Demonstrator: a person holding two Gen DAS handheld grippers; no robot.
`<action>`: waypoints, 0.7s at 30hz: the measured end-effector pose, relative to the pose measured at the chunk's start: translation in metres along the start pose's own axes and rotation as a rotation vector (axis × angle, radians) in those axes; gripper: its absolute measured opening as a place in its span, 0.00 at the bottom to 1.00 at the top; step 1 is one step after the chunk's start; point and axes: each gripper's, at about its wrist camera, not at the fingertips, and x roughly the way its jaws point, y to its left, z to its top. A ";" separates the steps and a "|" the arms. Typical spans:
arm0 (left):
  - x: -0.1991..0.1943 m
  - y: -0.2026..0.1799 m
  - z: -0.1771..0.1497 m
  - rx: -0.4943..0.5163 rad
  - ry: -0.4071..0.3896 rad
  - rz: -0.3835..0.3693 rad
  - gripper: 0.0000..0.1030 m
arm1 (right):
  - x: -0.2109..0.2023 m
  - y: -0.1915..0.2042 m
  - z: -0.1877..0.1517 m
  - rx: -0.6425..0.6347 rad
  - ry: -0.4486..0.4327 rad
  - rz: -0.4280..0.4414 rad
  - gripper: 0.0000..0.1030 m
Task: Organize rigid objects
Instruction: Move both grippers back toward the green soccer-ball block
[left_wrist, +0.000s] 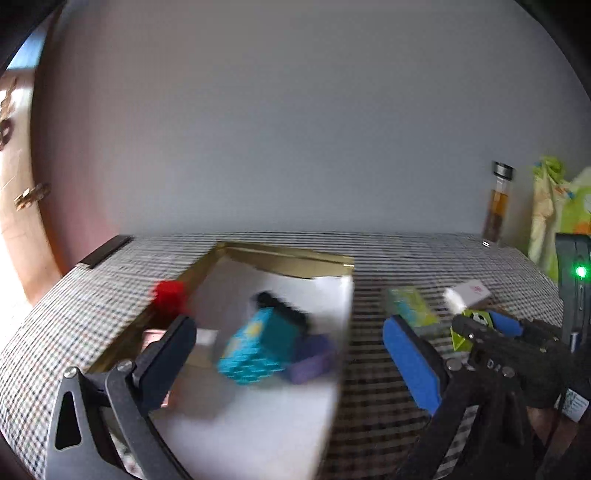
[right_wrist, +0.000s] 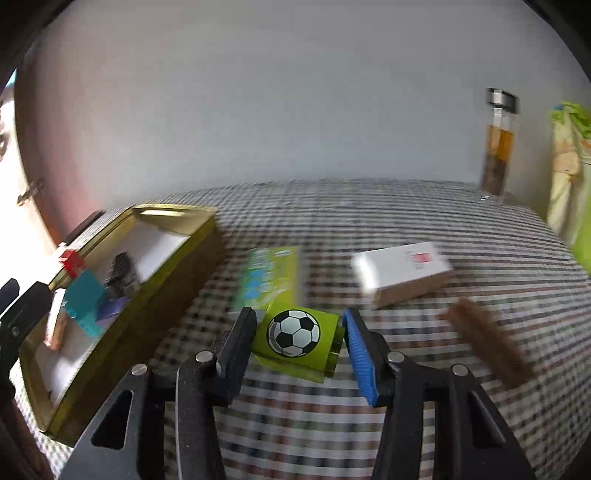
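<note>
Checked cloth covers the tabletop (right_wrist: 369, 229), which runs back to a plain grey wall. On the left part of the tabletop sits a gold-rimmed box (right_wrist: 173, 273) with a white lining, holding a teal block (left_wrist: 255, 350), a purple piece (left_wrist: 314, 356), a black piece (left_wrist: 284, 308) and a red block (left_wrist: 170, 295) perched at its far left rim; all are blurred.

The right gripper (right_wrist: 299, 336) holds a lime-green block printed with a football (right_wrist: 295, 334) between its black finger and its blue-padded finger (right_wrist: 358, 354); both press against the block's sides, and the block appears lifted just off the cloth. Directly behind it lies a green and blue card box (right_wrist: 271, 277), and off to the right a white carton with a red mark (right_wrist: 402, 271). A brown stick-like thing (right_wrist: 487, 343) is smeared by blur near the right edge.

The left gripper (left_wrist: 291, 354) hovers over the gold box with its fingers spread wide and nothing between them, the teal block below the gap.

Between the gold box's right wall and the card box runs a strip of bare cloth. At the far right corner stand a glass bottle of amber liquid (right_wrist: 498, 147) and a yellow-green bag (right_wrist: 570, 166).
</note>
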 end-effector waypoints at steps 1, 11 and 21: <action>0.003 -0.008 0.000 0.011 0.005 -0.010 1.00 | 0.000 -0.005 0.001 0.009 -0.003 -0.012 0.50; 0.050 -0.080 0.009 0.081 0.087 -0.077 1.00 | 0.001 -0.072 0.009 0.098 -0.020 -0.080 0.50; 0.083 -0.108 0.006 0.150 0.185 -0.106 0.94 | -0.003 -0.091 0.008 0.155 -0.036 -0.074 0.50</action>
